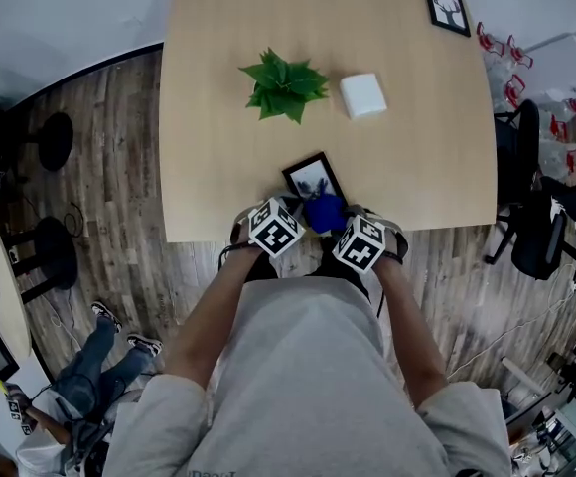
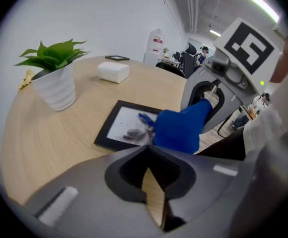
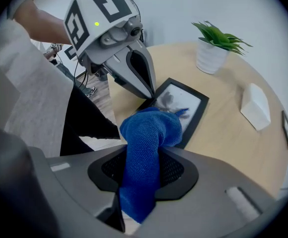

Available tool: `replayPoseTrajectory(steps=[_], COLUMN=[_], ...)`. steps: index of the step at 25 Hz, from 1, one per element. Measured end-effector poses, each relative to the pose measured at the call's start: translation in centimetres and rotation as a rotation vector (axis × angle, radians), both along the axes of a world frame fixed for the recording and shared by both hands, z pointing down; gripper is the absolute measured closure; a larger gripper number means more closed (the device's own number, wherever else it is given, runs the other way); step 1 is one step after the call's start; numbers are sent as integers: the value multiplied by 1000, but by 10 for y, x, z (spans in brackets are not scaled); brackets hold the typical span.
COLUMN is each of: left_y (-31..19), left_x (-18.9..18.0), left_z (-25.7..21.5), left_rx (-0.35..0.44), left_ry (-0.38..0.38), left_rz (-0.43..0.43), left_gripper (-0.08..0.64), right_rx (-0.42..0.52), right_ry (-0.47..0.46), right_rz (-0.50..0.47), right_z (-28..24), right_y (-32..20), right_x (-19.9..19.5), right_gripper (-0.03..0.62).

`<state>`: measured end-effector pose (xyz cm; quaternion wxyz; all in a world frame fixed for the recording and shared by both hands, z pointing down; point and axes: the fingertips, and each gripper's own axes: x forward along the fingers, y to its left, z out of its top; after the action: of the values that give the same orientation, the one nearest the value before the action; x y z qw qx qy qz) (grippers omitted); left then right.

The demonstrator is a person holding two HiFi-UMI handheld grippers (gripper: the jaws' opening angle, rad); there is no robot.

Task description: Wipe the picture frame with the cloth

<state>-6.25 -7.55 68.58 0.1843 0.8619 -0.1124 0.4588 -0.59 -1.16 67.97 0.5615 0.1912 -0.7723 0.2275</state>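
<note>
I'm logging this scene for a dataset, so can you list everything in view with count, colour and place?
table: 1, light wood, middle of the head view
near picture frame: 1, black, flat by the table's near edge
far picture frame: 1, black, far right corner of the table
plant: 1, green in a white pot, mid-table
box: 1, white, right of the plant
cloth: 1, blue, at the near picture frame's near end
stools: 2, black, on the floor at left
left gripper: 1, grey, fingers together by the near picture frame's edge
right gripper: 1, grey, fingers closed on the cloth
</note>
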Motion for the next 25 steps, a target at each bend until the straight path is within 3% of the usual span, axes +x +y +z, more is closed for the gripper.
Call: replayPoseTrajectory(steps=[6,12,25], left_y=[-1,-2,-1], left_x=[0,-1,-1], left_z=[0,1,1], left_rx=[-4,7,6], left_ry=[4,2,5], left_rz=[-21,-24,-42], left_gripper=[508,508,508], right_rx=[-16,-33,59], right_ry=[-45,-56,-31], right_rz=[-12,-6,-43], right_z=[3,5,4], right_y=[-12,-18,-78], right_x=[-36,-36,-37], right_gripper=[466,466,465])
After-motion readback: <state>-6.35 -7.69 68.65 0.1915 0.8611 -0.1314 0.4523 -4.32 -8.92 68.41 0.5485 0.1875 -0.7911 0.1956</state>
